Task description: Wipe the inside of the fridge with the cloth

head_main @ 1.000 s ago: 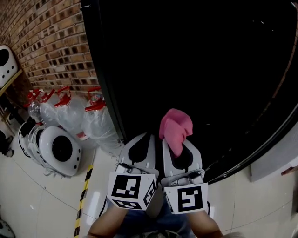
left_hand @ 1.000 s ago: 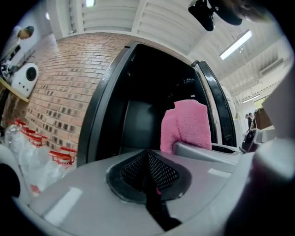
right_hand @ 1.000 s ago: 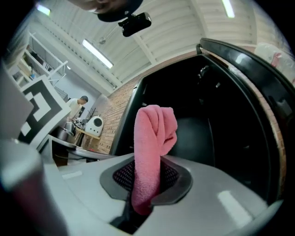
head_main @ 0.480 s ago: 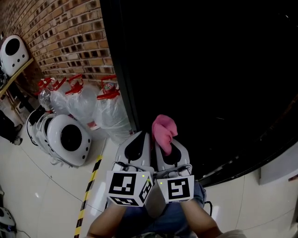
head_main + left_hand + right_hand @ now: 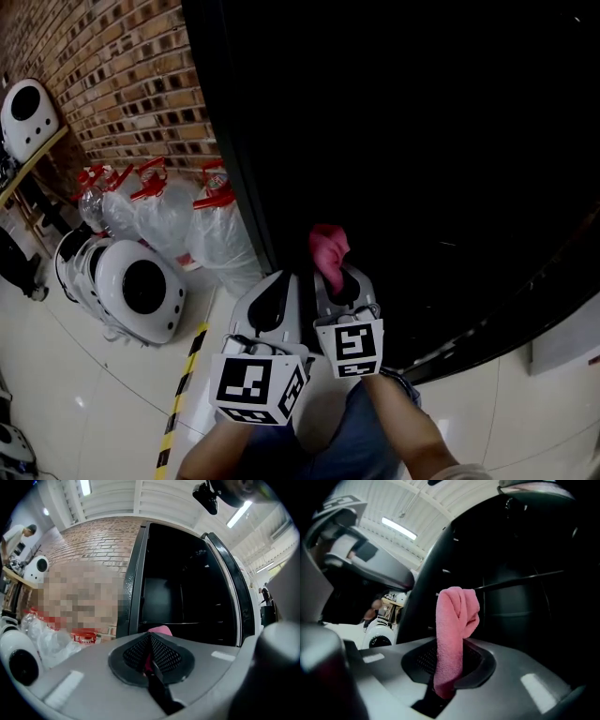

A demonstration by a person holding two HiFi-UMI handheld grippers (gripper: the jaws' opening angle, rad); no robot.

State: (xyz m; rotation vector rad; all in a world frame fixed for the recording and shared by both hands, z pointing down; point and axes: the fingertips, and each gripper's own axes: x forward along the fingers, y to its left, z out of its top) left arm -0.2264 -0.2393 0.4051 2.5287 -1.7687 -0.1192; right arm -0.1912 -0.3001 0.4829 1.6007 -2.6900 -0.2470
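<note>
Head view: over the last second the right gripper (image 5: 339, 281) has pushed farther forward, so its marker cube now sits ahead of the left gripper's (image 5: 272, 305), where before the two were level. The pink cloth (image 5: 327, 248) has gone with it and now stands at the near edge of the dark fridge (image 5: 422, 141) opening, looking smaller and dimmer. The bagged bottles (image 5: 220, 234) on the floor to the left have not moved.

Left gripper view: its jaws are pressed together with nothing between them. The cloth (image 5: 160, 630) shows just beyond them, in front of the open fridge (image 5: 187, 588).

Right gripper view: the jaws are clamped on the lower end of the cloth (image 5: 454, 630), whose upper part stands up and folds over to the right. A fridge shelf (image 5: 520, 581) lies ahead, apart from the cloth.

This looks like the reach-in; no wiping contact is made yet. The cloth has to meet a wall or shelf next.
</note>
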